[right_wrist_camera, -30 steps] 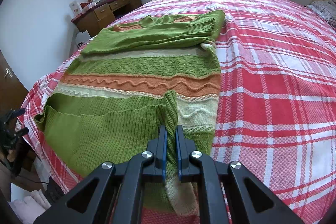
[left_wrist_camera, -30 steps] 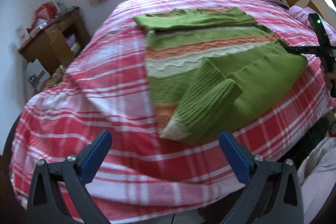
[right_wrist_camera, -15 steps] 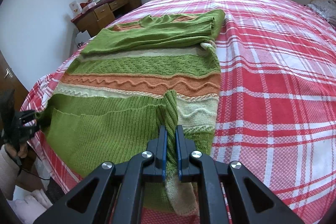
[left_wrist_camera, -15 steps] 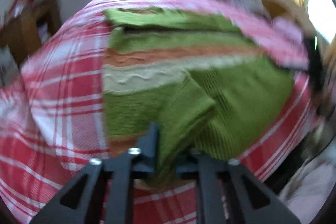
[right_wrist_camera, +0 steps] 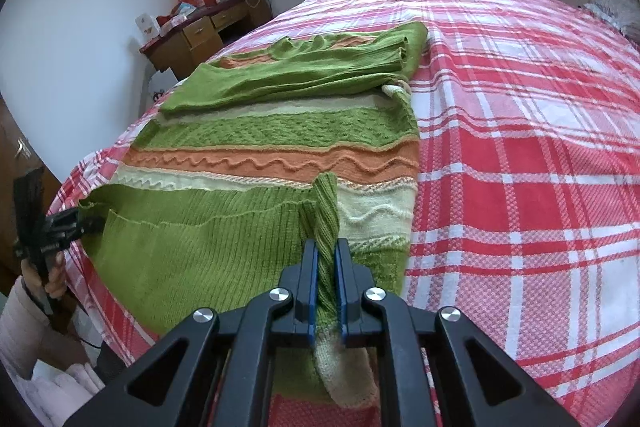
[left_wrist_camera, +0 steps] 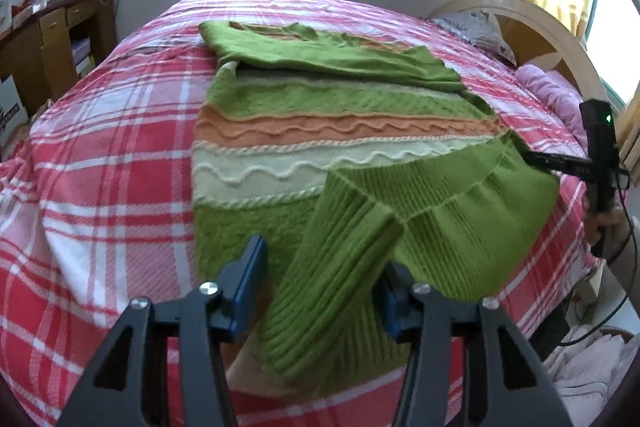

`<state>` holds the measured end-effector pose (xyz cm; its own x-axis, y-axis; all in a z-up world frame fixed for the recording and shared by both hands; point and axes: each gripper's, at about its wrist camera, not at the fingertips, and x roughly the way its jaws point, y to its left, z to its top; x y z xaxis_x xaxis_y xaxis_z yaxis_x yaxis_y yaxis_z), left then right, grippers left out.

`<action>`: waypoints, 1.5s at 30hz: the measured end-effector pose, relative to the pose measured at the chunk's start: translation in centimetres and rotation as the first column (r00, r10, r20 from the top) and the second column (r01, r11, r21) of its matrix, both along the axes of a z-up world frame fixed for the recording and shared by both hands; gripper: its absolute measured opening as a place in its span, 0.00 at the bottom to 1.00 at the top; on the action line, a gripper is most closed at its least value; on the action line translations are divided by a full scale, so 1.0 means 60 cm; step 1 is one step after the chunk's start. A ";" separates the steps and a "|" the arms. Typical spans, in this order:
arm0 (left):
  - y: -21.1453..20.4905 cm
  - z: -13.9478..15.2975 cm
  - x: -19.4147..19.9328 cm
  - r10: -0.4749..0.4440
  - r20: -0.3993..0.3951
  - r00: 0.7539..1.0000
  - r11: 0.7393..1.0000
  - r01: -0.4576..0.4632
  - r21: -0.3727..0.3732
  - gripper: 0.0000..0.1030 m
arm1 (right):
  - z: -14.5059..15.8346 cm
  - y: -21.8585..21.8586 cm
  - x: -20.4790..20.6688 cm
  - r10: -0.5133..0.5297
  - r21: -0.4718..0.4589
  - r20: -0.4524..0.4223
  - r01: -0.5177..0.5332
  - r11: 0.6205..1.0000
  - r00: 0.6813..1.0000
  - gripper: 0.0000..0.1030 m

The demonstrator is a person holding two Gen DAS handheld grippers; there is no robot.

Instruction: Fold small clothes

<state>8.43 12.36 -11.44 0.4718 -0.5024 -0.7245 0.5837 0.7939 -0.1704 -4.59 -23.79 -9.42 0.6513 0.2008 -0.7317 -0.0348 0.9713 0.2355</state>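
A green knitted sweater point(left_wrist_camera: 320, 131) with orange and cream bands lies spread on the red plaid bed point(left_wrist_camera: 100, 167), sleeves folded across its top. Its ribbed hem is folded up toward the bands. My left gripper point(left_wrist_camera: 320, 287) sits at the near hem corner, its jaws opening; the ribbed fold lies between them, with a gap at the left pad. In the right wrist view the sweater point(right_wrist_camera: 280, 131) runs away from my right gripper point(right_wrist_camera: 326, 267), which is shut on a pinched ridge of the hem. That gripper point(left_wrist_camera: 524, 155) shows at the sweater's right corner in the left wrist view.
A wooden desk point(left_wrist_camera: 52, 39) with clutter stands by the wall left of the bed. The curved headboard point(left_wrist_camera: 540, 27) and pillows point(left_wrist_camera: 472, 27) are at the right. White cloth point(left_wrist_camera: 588, 367) is piled on the floor by the bed's edge. A hand point(right_wrist_camera: 52, 279) holds the left gripper's handle.
My left gripper came in from wide open over the bedspread onto the hem corner, closed on the ribbed fold, and now its jaws stand apart again. The right gripper has kept still.
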 end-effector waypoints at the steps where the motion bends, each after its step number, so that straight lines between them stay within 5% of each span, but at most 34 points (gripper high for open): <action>1: -0.002 -0.002 0.001 -0.004 0.004 1.000 1.000 0.004 0.008 0.37 | 0.003 0.002 0.002 0.010 -0.012 0.001 -0.010 1.000 1.000 0.09; 2: -0.003 -0.004 0.001 -0.012 0.003 1.000 1.000 0.012 0.011 0.20 | 0.008 0.004 0.002 0.019 -0.030 0.003 -0.019 0.999 1.000 0.09; 6: -0.003 -0.002 -0.003 -0.021 -0.006 1.000 1.000 0.021 -0.001 0.10 | 0.019 0.013 0.009 0.062 -0.069 -0.006 -0.062 0.996 0.998 0.11; 10: -0.009 -0.001 -0.012 -0.039 0.002 0.999 0.999 0.039 0.016 0.10 | 0.002 0.024 0.020 0.121 -0.073 -0.062 -0.126 0.989 0.991 0.52; 11: -0.011 -0.002 -0.012 -0.040 0.001 0.999 0.999 0.040 0.025 0.10 | 0.001 0.028 0.021 0.134 -0.083 -0.058 -0.138 0.987 0.989 0.54; 13: -0.013 -0.003 -0.007 -0.027 -0.010 1.000 0.999 0.027 0.026 0.10 | 0.001 0.038 0.024 0.126 -0.148 -0.050 -0.132 0.980 0.991 0.52; 15: -0.010 0.000 -0.004 -0.011 -0.033 0.999 1.000 0.011 0.006 0.07 | 0.007 0.048 0.026 0.129 -0.185 -0.045 -0.136 0.973 0.991 0.15; 16: -0.009 0.002 -0.005 -0.004 -0.038 0.999 1.000 0.004 -0.002 0.06 | 0.012 0.051 0.025 0.129 -0.201 -0.041 -0.134 0.970 0.991 0.12; 19: 0.000 0.019 -0.003 0.024 -0.046 0.999 0.999 -0.026 -0.043 0.05 | 0.034 0.054 0.020 0.128 -0.220 -0.006 -0.126 0.967 0.992 0.12; 23: 0.021 0.055 0.022 0.059 -0.065 0.996 0.986 -0.068 -0.149 0.05 | 0.077 0.019 0.017 0.060 -0.090 0.080 -0.053 0.995 0.995 0.11; 27: 0.028 0.081 0.065 0.123 -0.065 0.990 0.969 -0.134 -0.208 0.05 | 0.107 0.008 0.038 -0.005 -0.076 0.145 0.016 0.997 0.989 0.11; 45: -0.049 0.126 0.244 0.282 -0.074 0.957 0.941 -0.291 -0.176 0.05 | 0.134 -0.042 0.193 -0.175 -0.059 0.175 0.187 0.981 0.969 0.11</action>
<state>23.05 9.39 -3.91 0.5826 -0.4773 -0.6579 0.3241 0.8787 -0.3504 7.02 -26.33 -1.41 0.7865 0.0176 -0.6174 0.1102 0.9796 0.1683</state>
